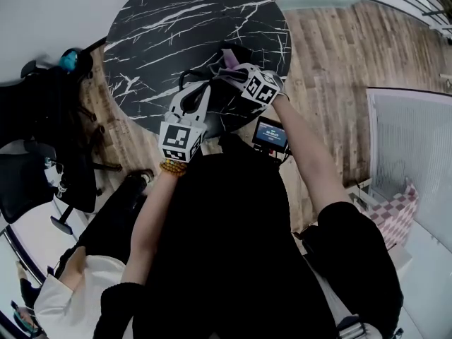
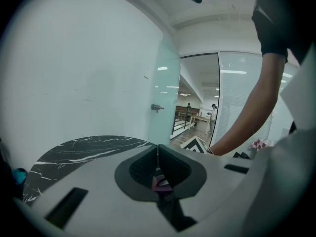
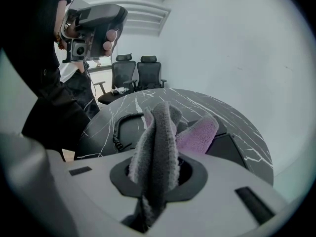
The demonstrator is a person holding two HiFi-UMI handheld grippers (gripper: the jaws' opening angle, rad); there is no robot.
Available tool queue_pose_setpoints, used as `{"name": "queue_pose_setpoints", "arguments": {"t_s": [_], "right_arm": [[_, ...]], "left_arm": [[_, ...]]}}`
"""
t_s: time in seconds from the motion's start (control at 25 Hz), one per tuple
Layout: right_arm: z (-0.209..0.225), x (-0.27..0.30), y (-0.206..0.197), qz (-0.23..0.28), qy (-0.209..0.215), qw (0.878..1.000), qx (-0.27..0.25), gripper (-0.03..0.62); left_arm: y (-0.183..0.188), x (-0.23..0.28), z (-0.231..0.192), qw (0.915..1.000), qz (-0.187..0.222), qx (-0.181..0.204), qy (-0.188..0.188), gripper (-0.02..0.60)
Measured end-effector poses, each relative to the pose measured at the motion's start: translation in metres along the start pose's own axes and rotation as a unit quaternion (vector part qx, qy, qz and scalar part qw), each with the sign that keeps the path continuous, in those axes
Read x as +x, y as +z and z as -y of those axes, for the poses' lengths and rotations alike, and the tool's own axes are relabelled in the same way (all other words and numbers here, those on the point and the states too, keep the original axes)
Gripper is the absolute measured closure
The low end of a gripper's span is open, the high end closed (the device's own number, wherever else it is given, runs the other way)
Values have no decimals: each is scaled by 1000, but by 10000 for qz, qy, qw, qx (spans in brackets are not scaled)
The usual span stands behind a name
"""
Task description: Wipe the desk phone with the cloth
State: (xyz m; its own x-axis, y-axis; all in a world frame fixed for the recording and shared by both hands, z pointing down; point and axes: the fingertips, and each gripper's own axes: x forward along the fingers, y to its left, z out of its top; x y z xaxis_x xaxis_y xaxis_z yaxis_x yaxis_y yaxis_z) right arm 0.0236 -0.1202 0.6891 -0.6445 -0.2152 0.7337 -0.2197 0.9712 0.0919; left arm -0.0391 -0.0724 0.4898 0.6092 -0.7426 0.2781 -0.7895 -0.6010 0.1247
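A black desk phone sits at the near edge of the round black marble table; its coiled cord and dark body show in the right gripper view. My right gripper is shut on a grey and purple cloth, which hangs over the phone. This cloth shows as a purple tuft in the head view. My left gripper hovers just left of the phone. Its pads are pressed together, with a sliver of purple below them.
Black office chairs stand left of the table, and two more show beyond it. A small device with a lit screen is near the person's body. A white partition stands right, and a glass door lies ahead of the left gripper.
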Motion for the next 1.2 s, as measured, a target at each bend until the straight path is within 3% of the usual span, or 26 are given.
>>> {"name": "queue_pose_setpoints", "arguments": {"t_s": [1.2], "right_arm": [[-26, 8, -4, -38, 349, 9994, 65, 531]], "left_arm": [[-6, -3, -1, 10000, -52, -22, 25, 565]]}}
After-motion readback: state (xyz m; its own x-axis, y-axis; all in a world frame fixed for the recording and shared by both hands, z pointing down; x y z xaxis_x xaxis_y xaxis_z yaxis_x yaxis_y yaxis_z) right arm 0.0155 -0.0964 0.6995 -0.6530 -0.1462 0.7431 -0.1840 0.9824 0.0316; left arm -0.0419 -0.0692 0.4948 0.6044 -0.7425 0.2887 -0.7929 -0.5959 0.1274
